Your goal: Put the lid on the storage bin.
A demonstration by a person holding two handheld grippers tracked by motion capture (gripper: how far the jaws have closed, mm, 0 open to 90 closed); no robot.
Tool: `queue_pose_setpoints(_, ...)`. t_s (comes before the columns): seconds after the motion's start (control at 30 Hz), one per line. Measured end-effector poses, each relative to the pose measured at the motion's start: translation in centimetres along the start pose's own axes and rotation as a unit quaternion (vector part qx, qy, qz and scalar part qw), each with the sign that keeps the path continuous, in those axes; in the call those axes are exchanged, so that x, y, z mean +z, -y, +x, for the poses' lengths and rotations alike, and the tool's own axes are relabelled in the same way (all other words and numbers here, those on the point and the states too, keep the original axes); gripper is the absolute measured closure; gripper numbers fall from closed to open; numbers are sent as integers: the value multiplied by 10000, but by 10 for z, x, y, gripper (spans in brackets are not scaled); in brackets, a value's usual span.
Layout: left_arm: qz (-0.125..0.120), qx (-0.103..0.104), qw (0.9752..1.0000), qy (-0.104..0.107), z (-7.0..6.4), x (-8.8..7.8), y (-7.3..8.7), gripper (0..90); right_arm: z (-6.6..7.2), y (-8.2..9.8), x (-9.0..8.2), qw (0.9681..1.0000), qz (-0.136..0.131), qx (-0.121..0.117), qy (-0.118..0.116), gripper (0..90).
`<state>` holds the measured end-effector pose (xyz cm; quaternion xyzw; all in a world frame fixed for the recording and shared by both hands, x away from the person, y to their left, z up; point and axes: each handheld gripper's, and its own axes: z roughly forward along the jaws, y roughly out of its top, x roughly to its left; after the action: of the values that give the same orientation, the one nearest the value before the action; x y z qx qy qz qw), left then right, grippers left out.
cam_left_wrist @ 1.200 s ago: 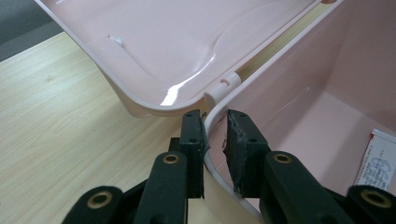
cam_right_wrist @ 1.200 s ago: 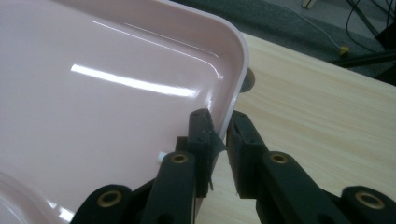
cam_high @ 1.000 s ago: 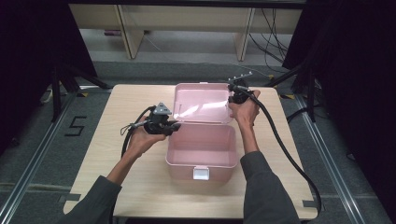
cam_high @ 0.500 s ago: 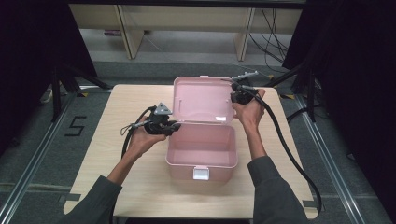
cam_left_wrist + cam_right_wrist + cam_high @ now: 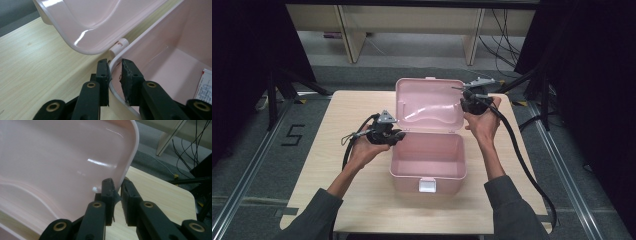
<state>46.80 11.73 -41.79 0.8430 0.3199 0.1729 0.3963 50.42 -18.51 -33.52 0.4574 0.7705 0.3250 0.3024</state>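
A pink plastic box (image 5: 404,182) stands open on the wooden table (image 5: 337,165). Its lid (image 5: 429,102) is hinged at the back and stands nearly upright. My left gripper (image 5: 398,135) is shut on the rim of the box's left wall, near the white hinge (image 5: 118,46). The left gripper view shows that rim pinched between the jaws of this gripper (image 5: 115,63). My right gripper (image 5: 467,100) is shut on the lid's right edge. In the right gripper view that gripper (image 5: 117,183) has the lid (image 5: 62,157) edge between its pads.
A white latch (image 5: 427,186) sits on the box's front wall. A printed label (image 5: 205,85) lies on the box's floor. Cables (image 5: 517,150) trail from the right gripper across the table's right side. Shelving legs and wires stand behind the table.
My right gripper has risen with the lid's edge in it, and the lid now stands more upright than a second ago. The left gripper has stayed on the box's rim.
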Motion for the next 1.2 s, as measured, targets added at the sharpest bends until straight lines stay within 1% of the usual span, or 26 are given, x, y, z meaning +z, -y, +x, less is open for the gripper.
queue_pose_setpoints(0.07, 12, 14, 10000, 0, 0, 0, 0, 762, 2, 0, -4, 10000, -10, 20, 10, 819)
queue_pose_setpoints(0.1, 12, 9, 10000, -3, 0, 0, 0, 762, 2, 1, -7, 10000, -38, -64, 31, 820)
queue_pose_setpoints(0.17, 10, 10, 10000, -9, 0, 0, 0, 762, 5, 2, -11, 9999, -91, 32, 35, 823)
queue_pose_setpoints(0.23, 9, 21, 10000, -19, 0, 0, 0, 762, 4, 4, -14, 9998, -175, -96, 5, 824)
queue_pose_setpoints(0.27, 9, 25, 10000, -22, 0, 0, 0, 762, 4, 4, -15, 9996, -248, -103, 39, 825)
queue_pose_setpoints(0.33, 3, 26, 10000, -24, 0, 0, 0, 761, 5, 5, -19, 9997, -224, -72, -3, 826)
queue_pose_setpoints(0.37, 3, 26, 10000, -24, 0, 0, 0, 761, 5, 6, -21, 9996, -262, -132, 23, 826)
queue_pose_setpoints(0.4, -2, 29, 10000, -29, 0, 0, 0, 761, 6, 7, -21, 9994, -320, -121, 16, 827)
queue_pose_setpoints(0.43, 0, 37, 10000, -29, 0, 0, 0, 761, 7, 7, -24, 9995, -299, -54, 31, 828)
queue_pose_setpoints(0.47, 21, 60, 10000, -28, 0, 0, 0, 761, 6, 8, -24, 9994, -324, -126, -17, 828)
queue_pose_setpoints(0.53, -11, 16, 10000, -39, -1, 0, 0, 761, 8, 9, -27, 9993, -362, -68, 7, 830)
queue_pose_setpoints(0.57, -9, 26, 10000, -44, 0, 0, 0, 761, 9, 10, -28, 9989, -458, -60, 57, 831)
queue_pose_setpoints(0.6, -6, 34, 10000, -45, 0, 0, 0, 761, 8, 11, -30, 9989, -437, -163, 13, 831)
queue_pose_setpoints(0.63, -9, 27, 10000, -45, -1, 0, 0, 761, 10, 12, -32, 9991, -419, -63, 19, 832)
queue_pose_setpoints(0.67, -8, 34, 10000, -57, -1, 0, 0, 761, 10, 12, -33, 9988, -464, -163, 35, 832)
queue_pose_setpoints(0.73, 5, 43, 10000, -69, 0, 0, 0, 760, 13, 13, -35, 9988, -484, -95, 28, 832)
queue_pose_setpoints(0.8, 8, 34, 10000, -77, 0, 0, 0, 760, 13, 14, -37, 9984, -521, -209, 1, 834)
queue_pose_setpoints(0.83, 7, 33, 10000, -78, 0, 0, 0, 760, 15, 14, -39, 9982, -569, -173, 31, 834)
queue_pose_setpoints(0.9, 3, 25, 10000, -84, -1, 0, 0, 760, 15, 16, -40, 9978, -621, -236, 39, 834)
queue_pose_setpoints(0.93, 0, 34, 10000, -76, -1, 0, 0, 760, 16, 17, -41, 9979, -639, -113, 10, 834)
queue_pose_setpoints(0.97, 1, 38, 10000, -80, -1, 0, 0, 760, 15, 18, -43, 9979, -619, -172, 27, 835)
queue_pose_setpoints(1.0, 15, 58, 9999, -82, -1, 0, 0, 760, 16, 20, -44, 9977, -664, -130, -18, 836)
queue_pose_setpoints(1.03, 14, 52, 10000, -83, -1, 0, 0, 760, 16, 21, -45, 9977, -660, -160, -11, 835)
queue_pose_setpoints(1.07, 17, 64, 9999, -90, -1, 0, 0, 760, 16, 22, -46, 9972, -724, -201, -27, 836)
queue_pose_setpoints(1.1, 14, 58, 9999, -92, -1, 0, 0, 760, 17, 24, -49, 9972, -734, -132, -17, 836)
queue_pose_setpoints(1.2, 5, 6, 9999, -110, -2, 0, 0, 759, 18, 27, -52, 9967, -786, -191, -44, 835)
